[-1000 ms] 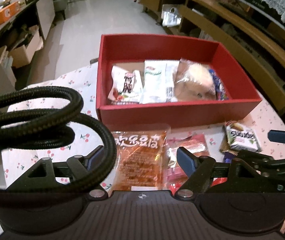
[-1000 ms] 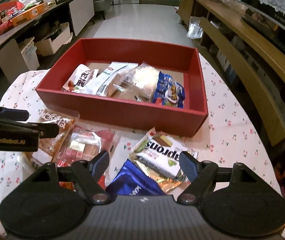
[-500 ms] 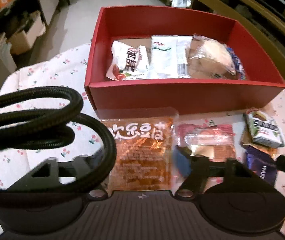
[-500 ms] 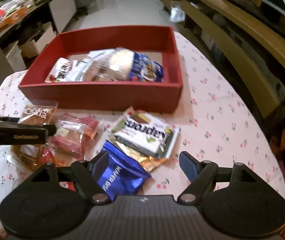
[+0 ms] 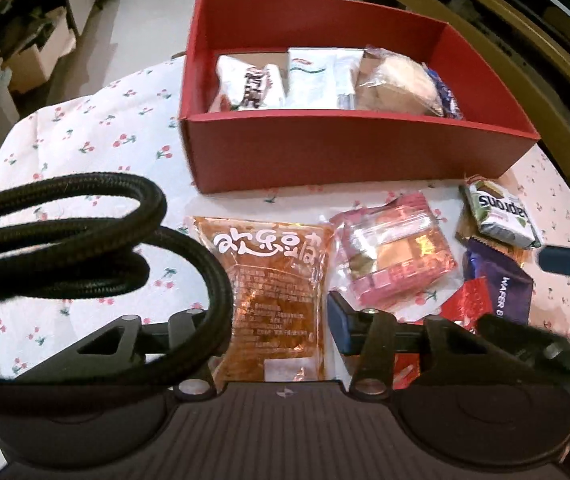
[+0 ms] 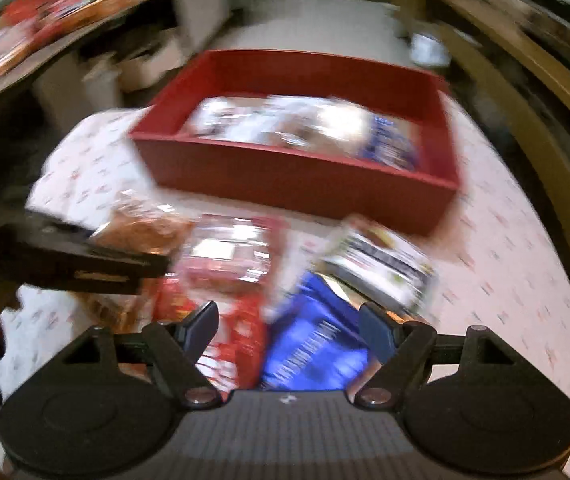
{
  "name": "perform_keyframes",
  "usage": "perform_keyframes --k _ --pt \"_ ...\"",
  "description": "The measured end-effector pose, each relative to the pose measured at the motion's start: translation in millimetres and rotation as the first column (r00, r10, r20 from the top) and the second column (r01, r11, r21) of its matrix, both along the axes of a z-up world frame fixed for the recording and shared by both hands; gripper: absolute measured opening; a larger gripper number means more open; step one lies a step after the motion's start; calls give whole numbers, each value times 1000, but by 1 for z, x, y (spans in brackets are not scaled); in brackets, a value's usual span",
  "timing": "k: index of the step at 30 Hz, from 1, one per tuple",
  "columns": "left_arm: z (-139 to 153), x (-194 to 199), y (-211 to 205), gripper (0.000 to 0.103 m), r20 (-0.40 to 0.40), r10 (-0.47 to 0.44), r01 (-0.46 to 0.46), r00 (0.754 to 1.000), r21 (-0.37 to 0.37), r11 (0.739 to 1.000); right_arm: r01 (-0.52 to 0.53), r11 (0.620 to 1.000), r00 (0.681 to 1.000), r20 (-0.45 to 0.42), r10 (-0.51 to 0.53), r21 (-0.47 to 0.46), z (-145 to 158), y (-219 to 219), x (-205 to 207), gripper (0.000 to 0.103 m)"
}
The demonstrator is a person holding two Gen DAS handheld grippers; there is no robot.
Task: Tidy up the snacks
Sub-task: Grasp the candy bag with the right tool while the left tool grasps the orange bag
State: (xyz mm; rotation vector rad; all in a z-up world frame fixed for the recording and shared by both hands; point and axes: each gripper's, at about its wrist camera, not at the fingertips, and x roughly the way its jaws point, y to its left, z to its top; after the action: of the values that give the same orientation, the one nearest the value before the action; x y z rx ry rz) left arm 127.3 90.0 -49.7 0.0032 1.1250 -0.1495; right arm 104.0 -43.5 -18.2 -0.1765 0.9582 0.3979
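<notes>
A red box (image 5: 349,148) (image 6: 293,182) on the cherry-print tablecloth holds several snack packets. In front of it lie an orange packet (image 5: 273,292) (image 6: 145,232), a pink packet (image 5: 393,256) (image 6: 229,252), a green-and-white bar (image 5: 499,216) (image 6: 381,264) and a blue wafer packet (image 5: 503,292) (image 6: 317,344). My left gripper (image 5: 273,328) is open, its fingers on either side of the orange packet's near end. My right gripper (image 6: 289,328) is open just above the blue wafer packet and a red packet (image 6: 245,340). The right wrist view is motion-blurred.
A black cable loop (image 5: 85,240) hangs across the left of the left wrist view. Wooden shelving (image 5: 525,40) runs along the right. Cardboard boxes (image 5: 33,56) and a cabinet stand on the floor at left. The table edge curves close on the right (image 6: 545,280).
My left gripper has dropped lower and forward over the orange packet. My right gripper has swung down and left over the blue wafer packet and is still moving fast.
</notes>
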Motion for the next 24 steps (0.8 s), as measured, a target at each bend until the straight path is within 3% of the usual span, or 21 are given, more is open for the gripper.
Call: perform_keyframes --k 4,7,12,15,24 --pt "1 3 10 64 -15 30 -30 999 -27 999 -237 969 969 49 240 -61 -2 34 4 103" --pt "1 4 14 68 -19 34 -35 999 -38 999 -389 918 921 -30 388 -71 -14 49 7 103" --pt "0 3 16 79 -26 17 -18 1000 -32 999 -462 880 882 -155 444 -112 -40 49 -15 103" --pt "0 4 17 84 -24 22 -22 999 -17 1000 -489 866 865 -183 467 -101 -40 47 -35 102" --pt "-4 10 14 88 -26 20 -20 999 -2 1000 -323 938 943 -119 309 -123 -48 65 -16 102"
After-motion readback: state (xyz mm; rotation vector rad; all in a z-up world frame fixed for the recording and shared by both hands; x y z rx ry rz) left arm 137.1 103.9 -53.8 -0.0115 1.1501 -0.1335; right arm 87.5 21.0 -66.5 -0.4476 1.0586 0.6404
